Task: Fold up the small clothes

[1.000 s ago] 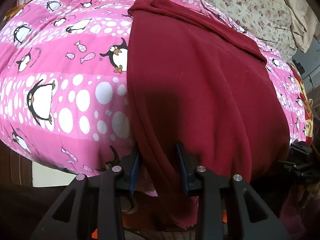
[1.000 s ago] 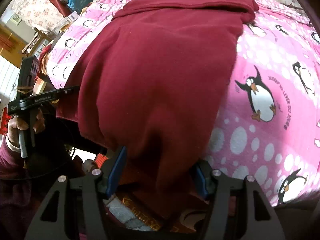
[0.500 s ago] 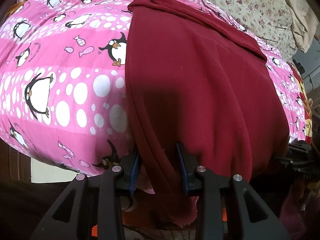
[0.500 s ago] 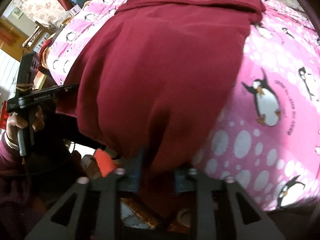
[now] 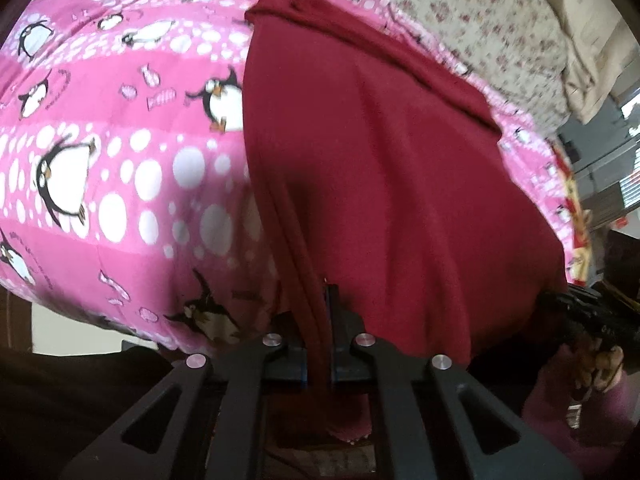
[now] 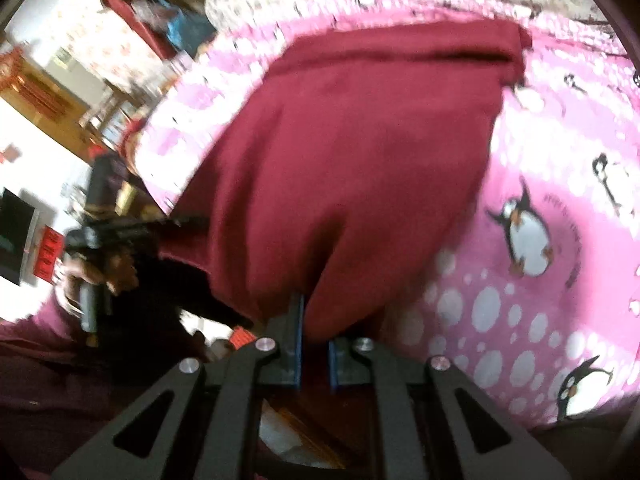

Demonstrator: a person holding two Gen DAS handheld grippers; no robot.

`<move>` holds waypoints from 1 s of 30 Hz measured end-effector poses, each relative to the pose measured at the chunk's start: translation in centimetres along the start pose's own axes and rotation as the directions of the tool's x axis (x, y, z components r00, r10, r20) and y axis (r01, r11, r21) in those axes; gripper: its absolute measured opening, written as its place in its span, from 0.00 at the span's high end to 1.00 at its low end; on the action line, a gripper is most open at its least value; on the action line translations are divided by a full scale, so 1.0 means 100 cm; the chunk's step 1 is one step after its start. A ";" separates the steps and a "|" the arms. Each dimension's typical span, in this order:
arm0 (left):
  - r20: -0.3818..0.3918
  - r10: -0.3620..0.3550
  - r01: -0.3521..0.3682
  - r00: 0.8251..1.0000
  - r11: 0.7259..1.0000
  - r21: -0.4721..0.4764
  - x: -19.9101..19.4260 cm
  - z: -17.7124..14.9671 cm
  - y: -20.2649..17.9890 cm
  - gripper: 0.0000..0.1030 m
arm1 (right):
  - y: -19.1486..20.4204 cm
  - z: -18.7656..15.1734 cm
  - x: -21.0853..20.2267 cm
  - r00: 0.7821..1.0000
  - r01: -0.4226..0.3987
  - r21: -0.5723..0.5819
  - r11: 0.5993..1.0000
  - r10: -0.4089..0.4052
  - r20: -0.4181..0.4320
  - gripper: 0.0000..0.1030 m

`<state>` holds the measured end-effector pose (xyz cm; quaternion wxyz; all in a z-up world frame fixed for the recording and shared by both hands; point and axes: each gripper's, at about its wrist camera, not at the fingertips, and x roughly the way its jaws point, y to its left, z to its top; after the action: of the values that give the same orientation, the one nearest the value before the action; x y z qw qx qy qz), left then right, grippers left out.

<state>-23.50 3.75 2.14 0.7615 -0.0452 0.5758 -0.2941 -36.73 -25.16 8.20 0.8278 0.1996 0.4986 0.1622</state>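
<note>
A dark red garment [image 5: 380,168] lies spread on a pink penguin-print quilt [image 5: 120,152], its near end hanging over the bed's front edge. My left gripper [image 5: 318,332] is shut on the garment's near left corner. My right gripper [image 6: 314,336] is shut on the garment's [image 6: 352,160] near right corner. In the right wrist view the left gripper [image 6: 120,228] and the hand holding it show at the left. In the left wrist view the right gripper [image 5: 592,312] shows at the far right. The right wrist view is blurred by motion.
A floral sheet [image 5: 480,28] covers the far part of the bed beyond the quilt. A beige pillow or blanket [image 5: 592,40] lies at the far right. Furniture and clutter [image 6: 80,80] stand beside the bed on the left in the right wrist view.
Both grippers went from open around the garment's near edge to shut on it. The right one closed first. Both have lifted and the views have shifted.
</note>
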 end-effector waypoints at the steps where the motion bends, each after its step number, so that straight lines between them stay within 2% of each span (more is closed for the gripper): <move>1: 0.014 -0.011 0.011 1.000 1.000 -0.004 -0.005 0.002 0.000 1.00 | -0.001 0.003 -0.006 1.000 -0.013 0.009 1.000 0.013 0.018 0.91; 4: 0.067 -0.033 0.035 0.997 0.999 -0.025 -0.022 0.011 0.003 1.00 | -0.010 0.012 -0.023 0.994 -0.075 0.061 0.995 0.070 0.079 0.91; 8: 0.147 -0.052 0.060 0.988 0.997 -0.051 -0.045 0.026 0.008 1.00 | -0.019 0.021 -0.040 0.977 -0.163 0.123 0.979 0.143 0.161 0.91; 14: 0.224 -0.063 0.075 0.972 0.996 -0.045 -0.062 0.054 0.004 1.00 | -0.027 0.030 -0.059 0.946 -0.250 0.158 0.955 0.206 0.251 0.91; 18: 0.272 -0.076 0.086 0.959 0.996 -0.024 -0.072 0.078 -0.005 1.00 | -0.028 0.040 -0.069 0.927 -0.278 0.152 0.948 0.223 0.302 0.91; 24: 0.340 -0.063 0.068 0.938 0.998 -0.004 -0.074 0.123 -0.018 1.00 | -0.043 0.074 -0.080 0.887 -0.288 0.163 0.944 0.199 0.416 0.91; 27: 0.359 -0.048 0.060 0.932 0.998 -0.023 -0.063 0.156 -0.016 1.00 | -0.055 0.100 -0.079 0.878 -0.274 0.184 0.944 0.167 0.449 0.91; 30: 0.366 -0.025 0.044 0.930 0.998 -0.042 -0.049 0.184 -0.012 1.00 | -0.068 0.129 -0.074 0.882 -0.220 0.198 0.955 0.108 0.458 0.92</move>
<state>-8.20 0.24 12.90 0.8486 -0.1279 0.4305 -0.2797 -28.14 -36.69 15.97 0.8713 0.3735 0.2948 0.1201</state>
